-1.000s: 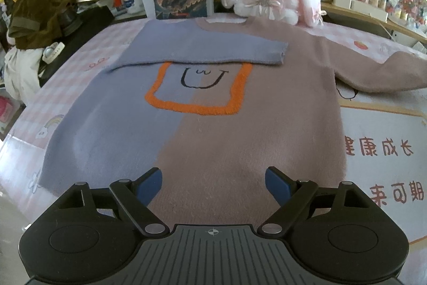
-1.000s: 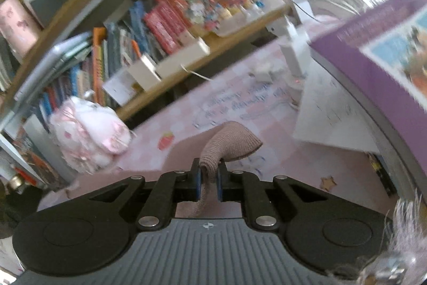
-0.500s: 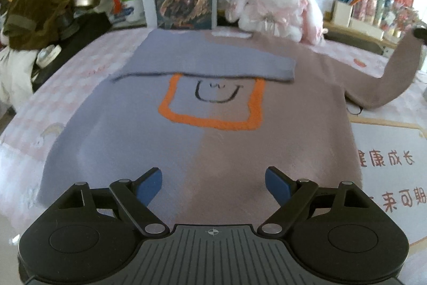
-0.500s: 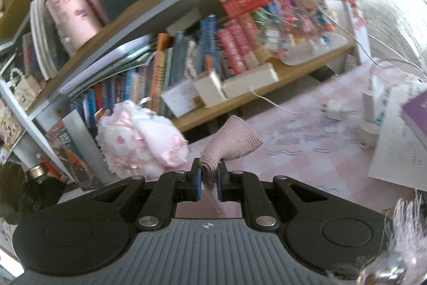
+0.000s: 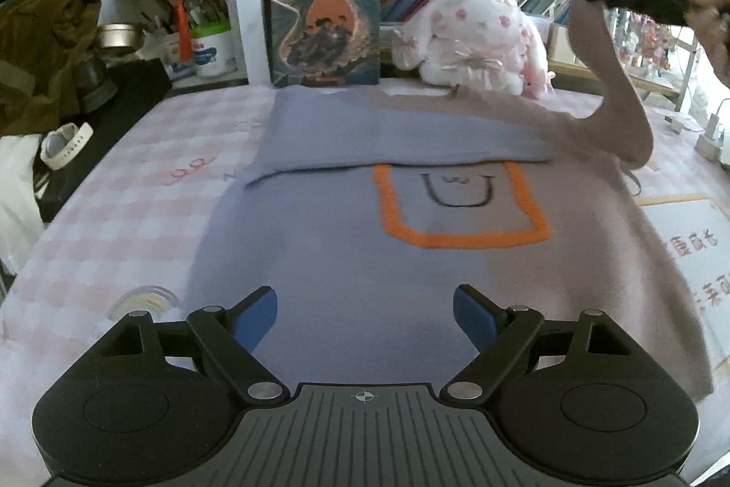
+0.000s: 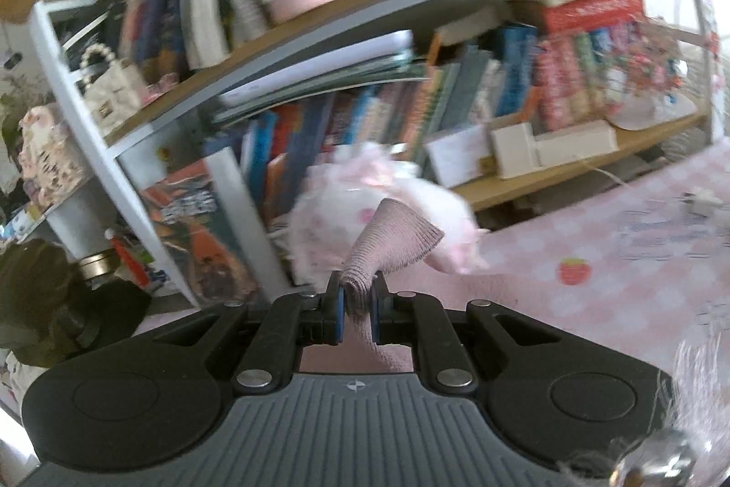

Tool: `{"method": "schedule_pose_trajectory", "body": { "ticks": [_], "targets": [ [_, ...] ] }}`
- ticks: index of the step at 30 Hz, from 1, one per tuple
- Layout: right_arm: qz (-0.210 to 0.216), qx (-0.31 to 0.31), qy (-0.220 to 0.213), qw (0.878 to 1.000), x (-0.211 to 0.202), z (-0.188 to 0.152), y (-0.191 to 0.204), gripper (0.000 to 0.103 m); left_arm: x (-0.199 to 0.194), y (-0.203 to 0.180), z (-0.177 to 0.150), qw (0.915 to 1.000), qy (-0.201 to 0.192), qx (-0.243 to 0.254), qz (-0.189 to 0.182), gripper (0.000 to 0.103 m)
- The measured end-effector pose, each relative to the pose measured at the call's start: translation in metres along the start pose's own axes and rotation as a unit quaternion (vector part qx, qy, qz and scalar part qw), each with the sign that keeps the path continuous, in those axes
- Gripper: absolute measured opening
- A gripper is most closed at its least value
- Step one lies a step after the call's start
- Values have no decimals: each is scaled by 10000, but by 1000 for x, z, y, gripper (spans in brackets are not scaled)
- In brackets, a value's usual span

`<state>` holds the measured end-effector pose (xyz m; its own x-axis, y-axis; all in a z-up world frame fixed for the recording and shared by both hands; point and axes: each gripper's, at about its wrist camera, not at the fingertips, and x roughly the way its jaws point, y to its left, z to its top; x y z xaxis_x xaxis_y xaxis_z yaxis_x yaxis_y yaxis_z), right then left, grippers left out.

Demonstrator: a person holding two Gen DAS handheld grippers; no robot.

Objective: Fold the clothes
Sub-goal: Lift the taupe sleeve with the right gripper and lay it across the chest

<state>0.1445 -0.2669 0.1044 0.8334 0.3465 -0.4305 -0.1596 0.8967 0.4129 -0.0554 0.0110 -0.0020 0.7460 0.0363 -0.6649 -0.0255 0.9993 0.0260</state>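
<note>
We swung right hand-held gripper (image 6: 355, 306), clamped on mauve sleeve (image 5: 607, 99) cuff, up and inward since a second ago; sleeve left tabletop (image 5: 137, 190), now arched over sweater (image 5: 346, 259) shoulder. Blue sleeve (image 5: 388, 140) stayed folded across chest. Left hand-held gripper (image 5: 365, 316) hung open, empty, above hem. We judged second sleeve fold half done.
</note>
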Motion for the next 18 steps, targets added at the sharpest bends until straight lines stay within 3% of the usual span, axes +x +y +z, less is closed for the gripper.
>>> {"method": "schedule_pose_trajectory", "body": {
  "ticks": [9, 18],
  "targets": [
    [41, -387, 72, 9992, 36, -15, 86, 10, -1, 50, 2, 9996, -181, 168, -121, 87],
    [4, -925, 656, 9935, 81, -51, 140, 10, 1, 87, 1, 9999, -153, 9, -14, 87]
  ]
}}
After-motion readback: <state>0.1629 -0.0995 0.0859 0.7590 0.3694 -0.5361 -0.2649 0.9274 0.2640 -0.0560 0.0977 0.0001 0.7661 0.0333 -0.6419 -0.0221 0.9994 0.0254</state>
